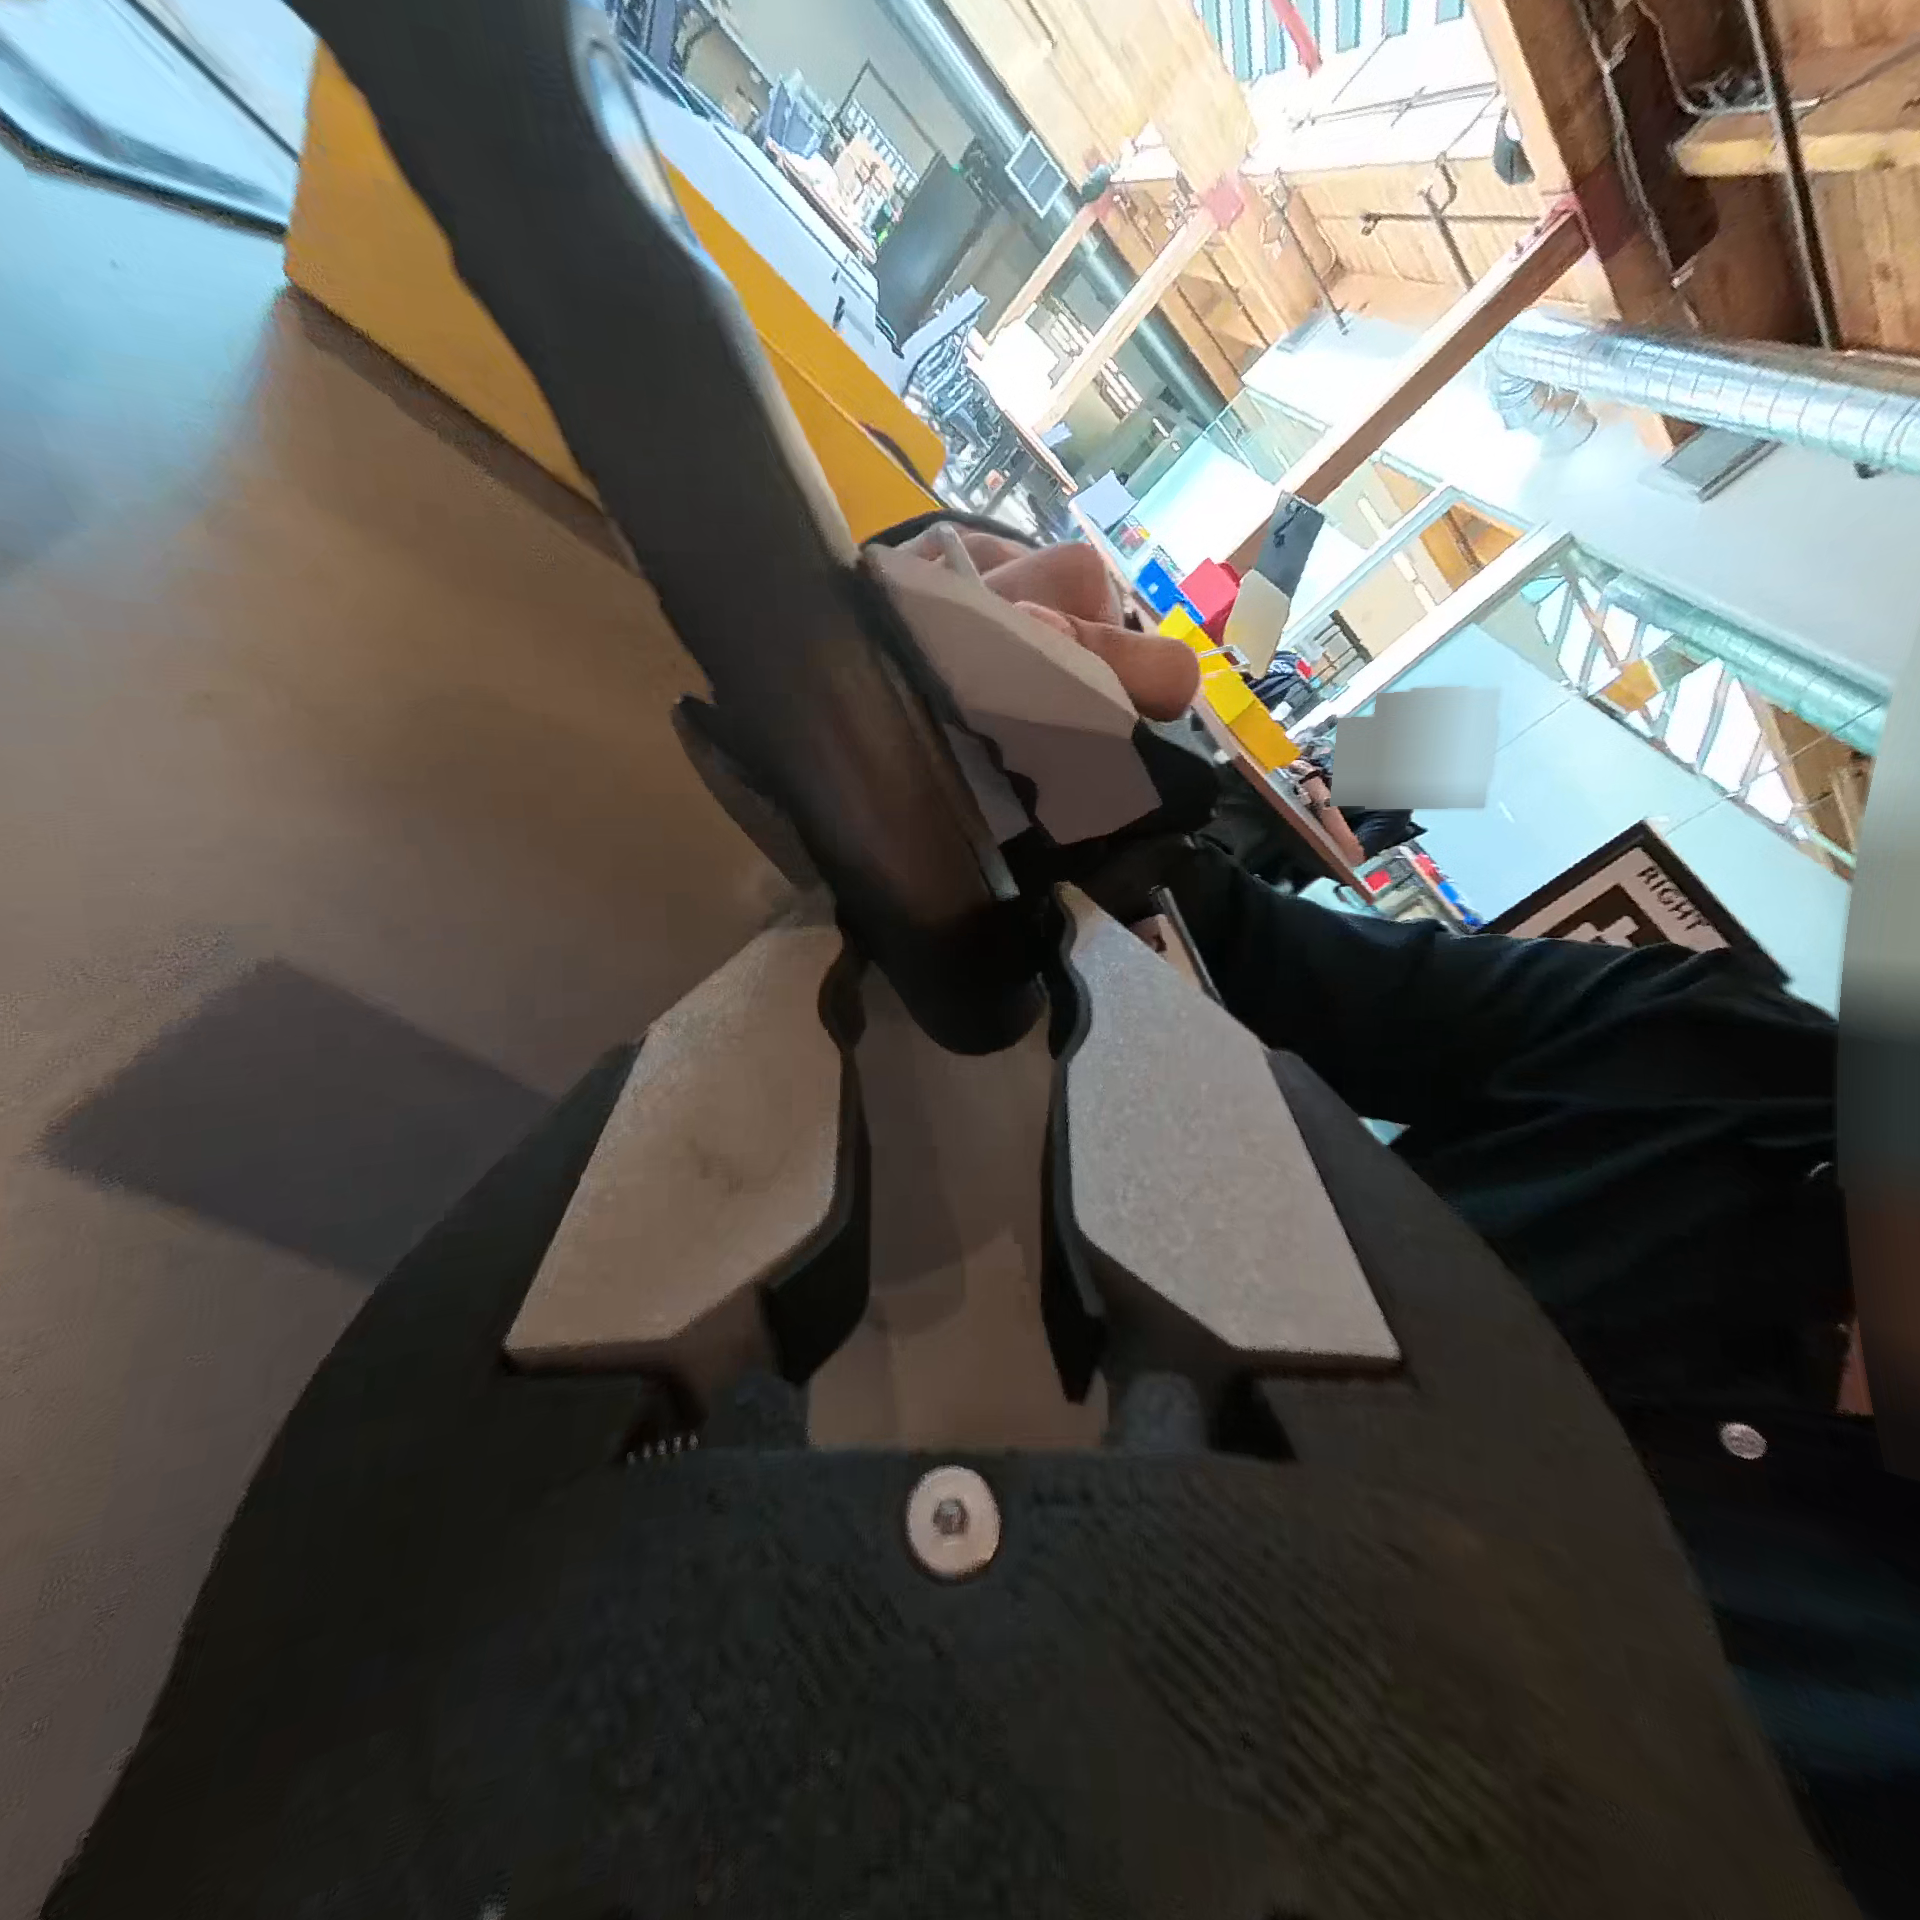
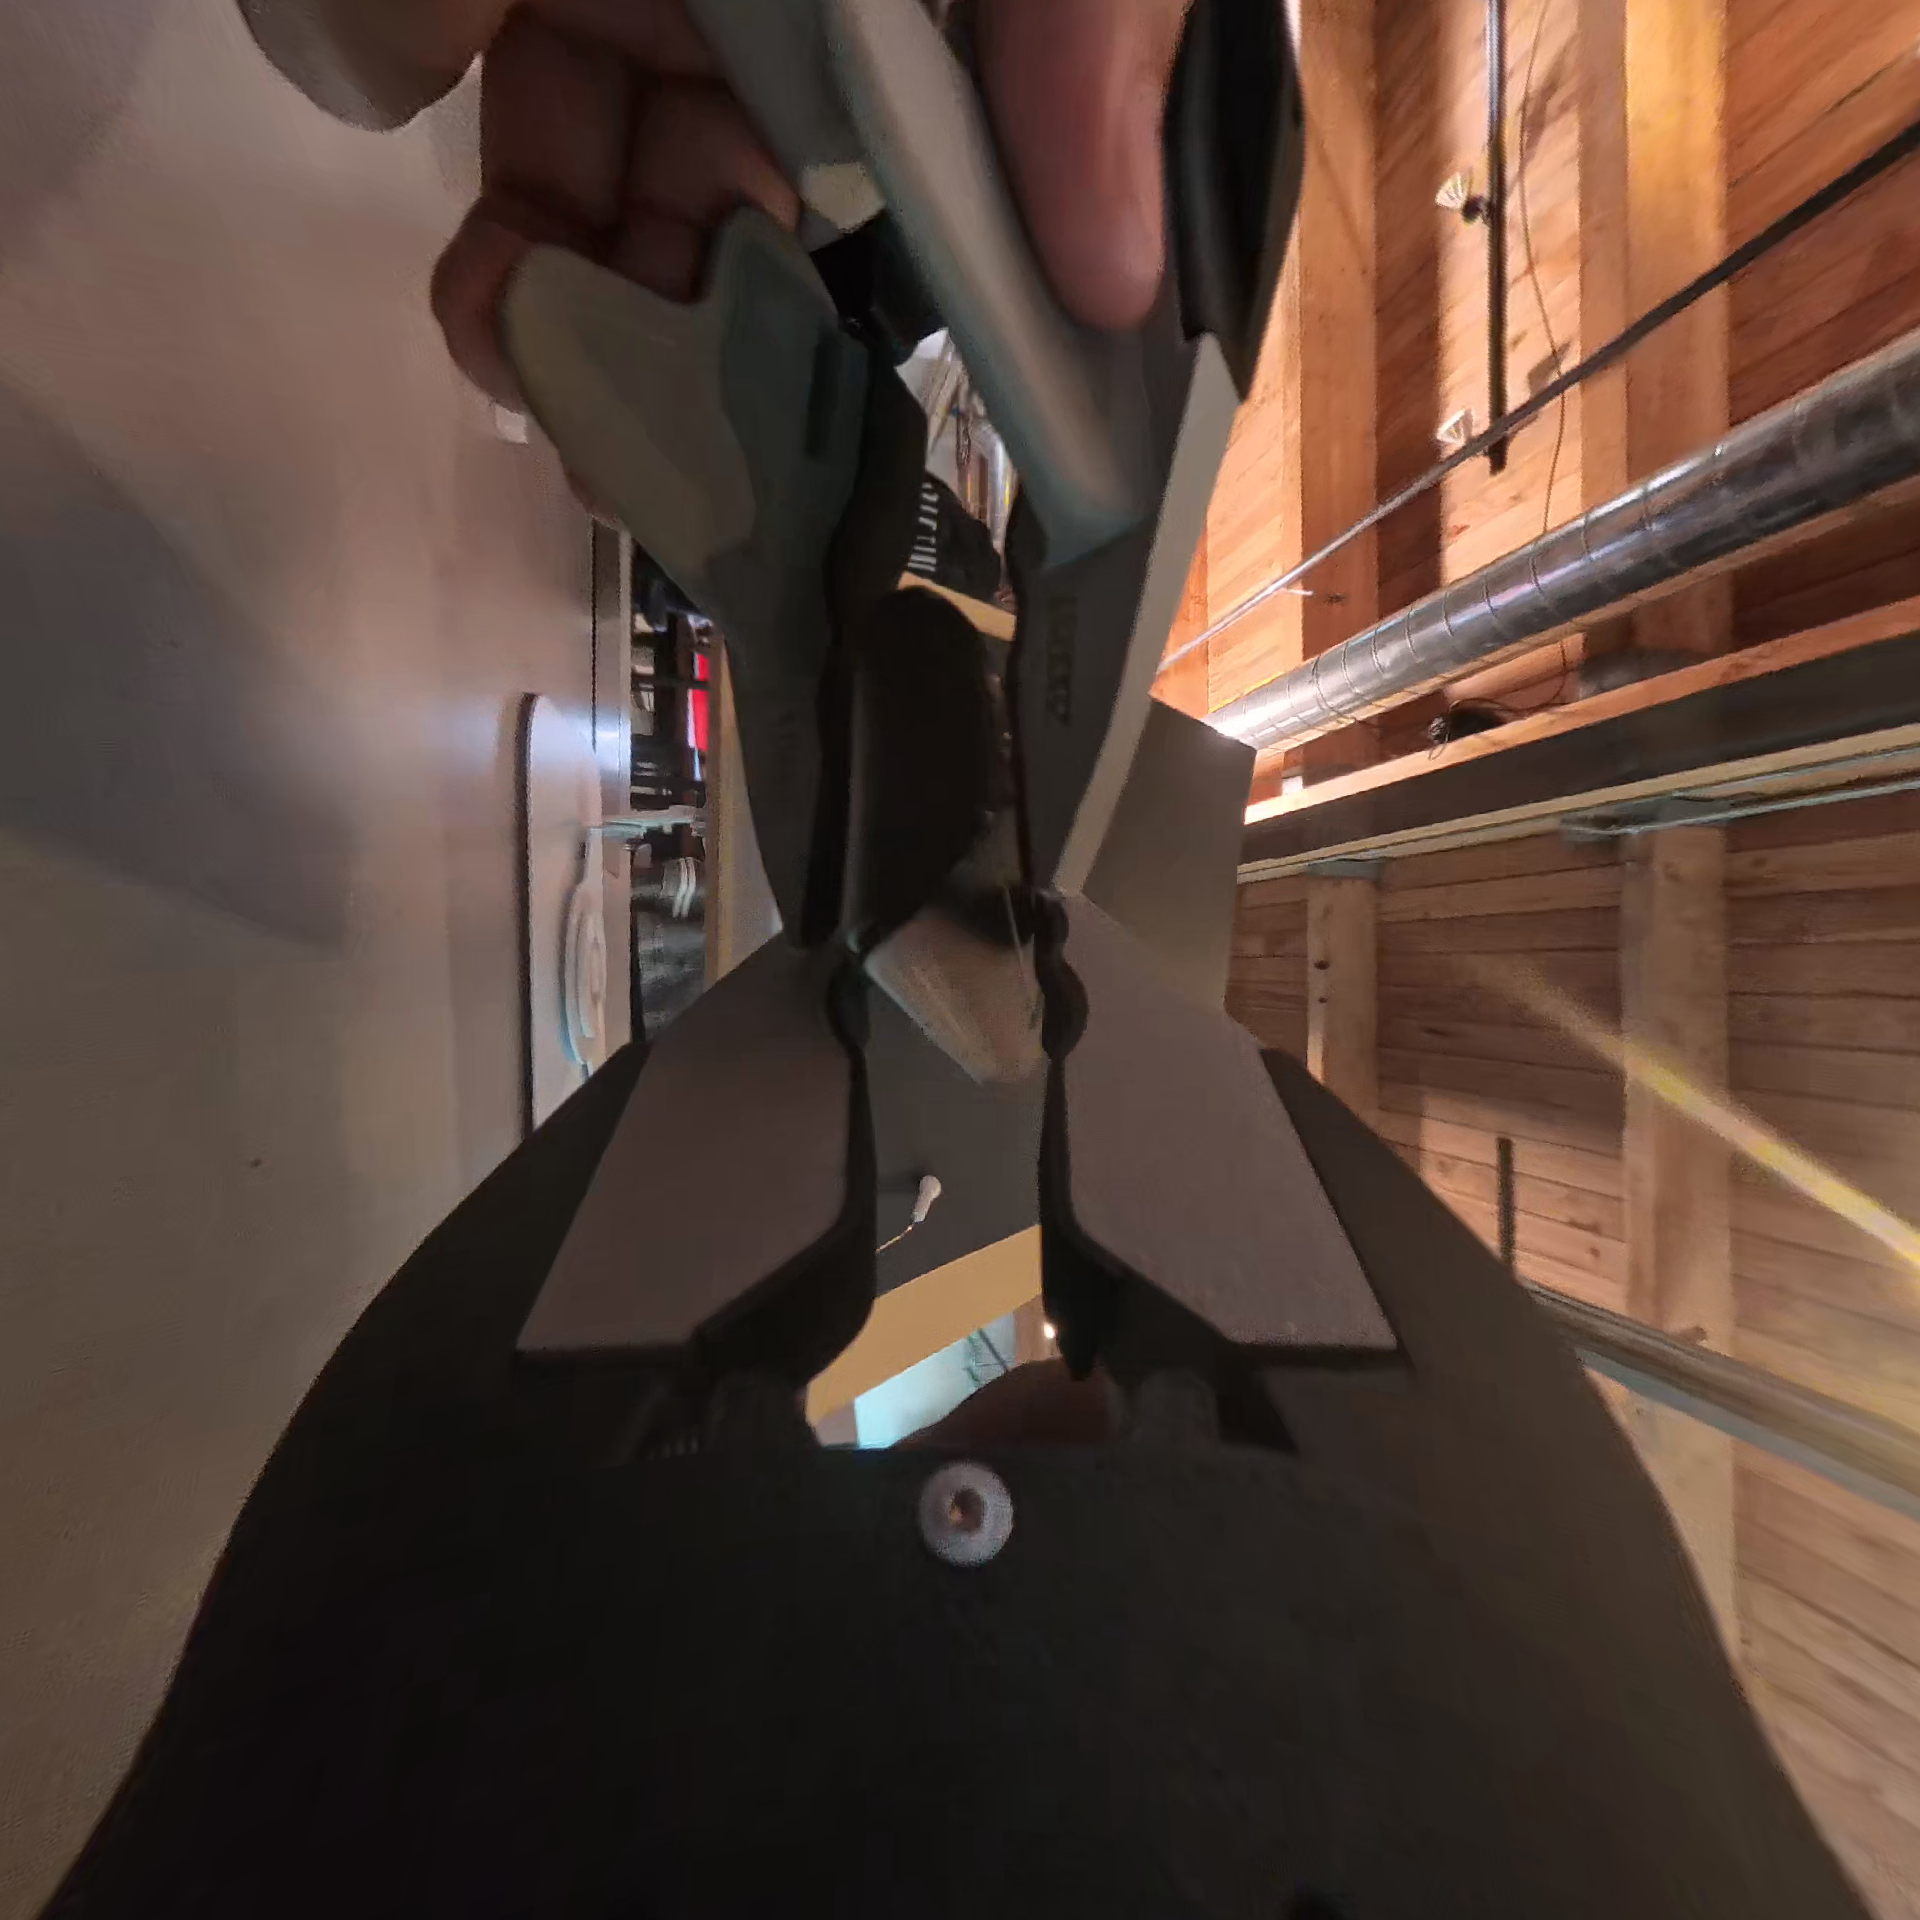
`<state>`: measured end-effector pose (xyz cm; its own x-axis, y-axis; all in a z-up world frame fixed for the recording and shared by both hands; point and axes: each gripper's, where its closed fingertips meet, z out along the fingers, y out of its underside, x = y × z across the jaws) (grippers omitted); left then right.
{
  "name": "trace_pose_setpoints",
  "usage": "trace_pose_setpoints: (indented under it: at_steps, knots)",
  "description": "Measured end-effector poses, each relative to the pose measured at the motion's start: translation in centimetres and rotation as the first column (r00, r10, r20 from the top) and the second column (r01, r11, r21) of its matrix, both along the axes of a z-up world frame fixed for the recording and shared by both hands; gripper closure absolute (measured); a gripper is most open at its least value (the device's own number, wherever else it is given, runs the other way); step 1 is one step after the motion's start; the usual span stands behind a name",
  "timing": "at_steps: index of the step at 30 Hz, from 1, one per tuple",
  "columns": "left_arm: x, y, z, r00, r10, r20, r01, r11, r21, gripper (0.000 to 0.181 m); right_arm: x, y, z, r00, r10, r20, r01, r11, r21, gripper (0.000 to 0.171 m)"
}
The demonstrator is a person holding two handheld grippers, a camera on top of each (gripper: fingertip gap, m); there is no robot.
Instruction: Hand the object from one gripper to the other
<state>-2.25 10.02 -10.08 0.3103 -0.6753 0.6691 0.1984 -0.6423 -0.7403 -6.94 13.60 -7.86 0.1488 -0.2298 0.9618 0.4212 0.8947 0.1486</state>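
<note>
A long dark object [image 1: 665,416] with a pale edge runs from my left gripper [image 1: 954,987] up to the top left. The left jaws are shut on its near end. A grey finger [image 1: 1039,717] of the right gripper presses on the object farther along, with a hand behind it. In the right wrist view my right gripper [image 2: 951,987] is shut on a pale part of the object [image 2: 961,1003]. The left gripper faces it tip to tip, one finger [image 2: 1091,644] angled in, held by a hand [image 2: 623,135]. What the object is cannot be told.
A tan tabletop [image 1: 260,779] lies under the left gripper, with a yellow board [image 1: 416,260] at its far edge. A dark sleeve [image 1: 1507,1091] crosses on the right. A wooden wall and a metal duct [image 2: 1558,561] fill the right of the right wrist view.
</note>
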Motion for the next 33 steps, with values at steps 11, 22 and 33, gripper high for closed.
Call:
trace_pose_setpoints:
  at_steps: [11, 22, 33]
  knots:
    - [-3.8, 2.3, 1.8, 0.968, 0.249, -0.045, -0.237, 0.954, 0.185, 0.161, 2.4, 2.1, 1.5, 0.961, 0.172, -0.218, -0.276, 0.498, -0.822, 0.108]
    - [1.6, 0.9, -0.3, 0.964, 0.125, -0.236, -0.041, 0.943, 0.330, 0.161, 4.1, -0.1, 6.1, 0.683, 0.239, -0.690, -0.309, -0.762, -0.570, 0.150]
    - [-3.8, 2.2, 2.4, 0.946, 0.303, -0.114, -0.263, 0.925, 0.274, 0.139, 5.0, 5.2, 4.5, 0.981, -0.004, -0.196, -0.129, 0.742, -0.658, 0.151]
